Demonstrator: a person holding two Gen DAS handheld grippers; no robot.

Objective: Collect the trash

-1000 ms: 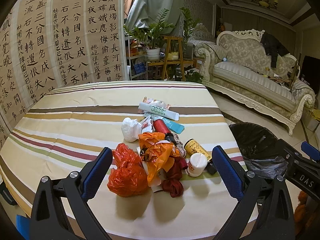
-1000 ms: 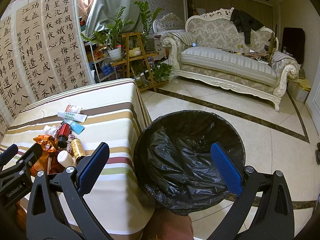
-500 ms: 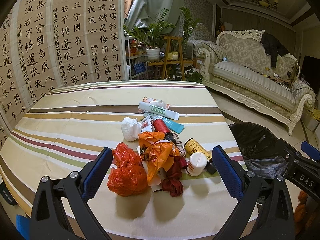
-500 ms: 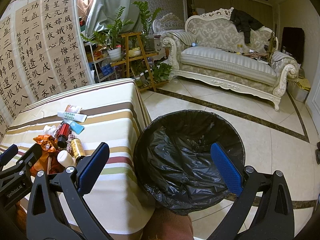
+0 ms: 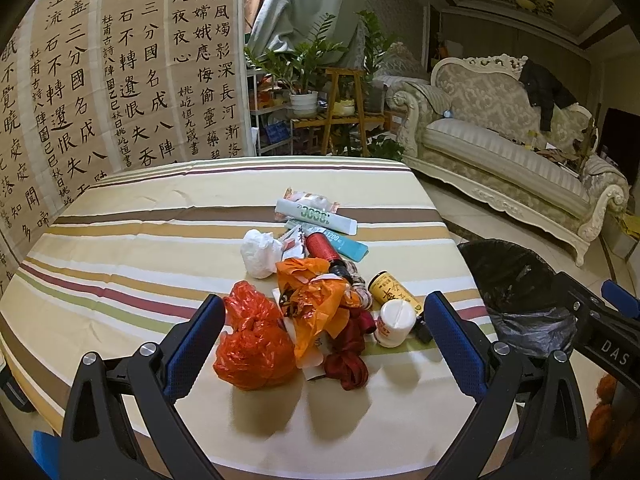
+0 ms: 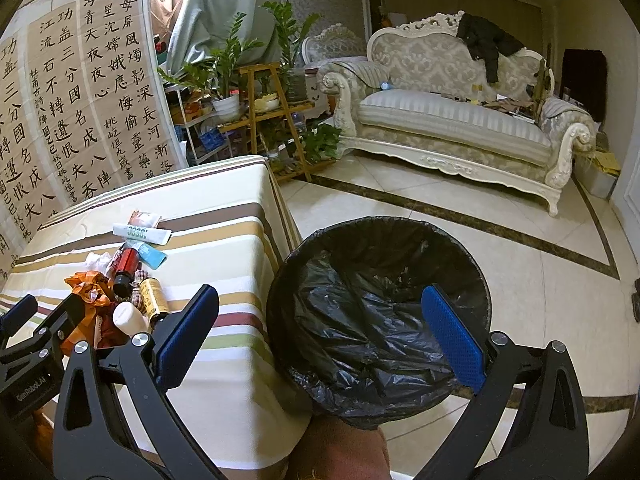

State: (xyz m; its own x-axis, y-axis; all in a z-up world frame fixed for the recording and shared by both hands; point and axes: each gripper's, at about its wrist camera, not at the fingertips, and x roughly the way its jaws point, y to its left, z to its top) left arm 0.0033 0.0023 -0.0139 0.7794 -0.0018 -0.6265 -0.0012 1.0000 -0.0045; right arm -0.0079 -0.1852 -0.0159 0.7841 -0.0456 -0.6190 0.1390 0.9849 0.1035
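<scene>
Across the striped tablecloth in my left wrist view, the trash sits in one loose heap near the table's right edge. My left gripper hangs just short of it, blue-padded jaws spread wide and holding nothing. Nearest the left finger is a crumpled red plastic bag; beside it lies a crinkled orange plastic bag, with a dark red ribbon bundle touching both. These look light and soft, so I judge they will squash under the pads; pinching a bunched knot or fold should hold better than a slick flat panel. A white-capped small bottle and a yellow labelled bottle rest to the right: stiff, round, likely to roll, best taken across the body. Farther back are a wadded white tissue, a red cylindrical can and a long white tube.

Over on the right wrist view, my right gripper is likewise spread apart and empty, poised above the round bin lined with a black plastic bag, which stands on the tiled floor just beside the table corner. The heap shows at the left edge, still wholly on the cloth; nothing recognisable lies in the liner.
</scene>
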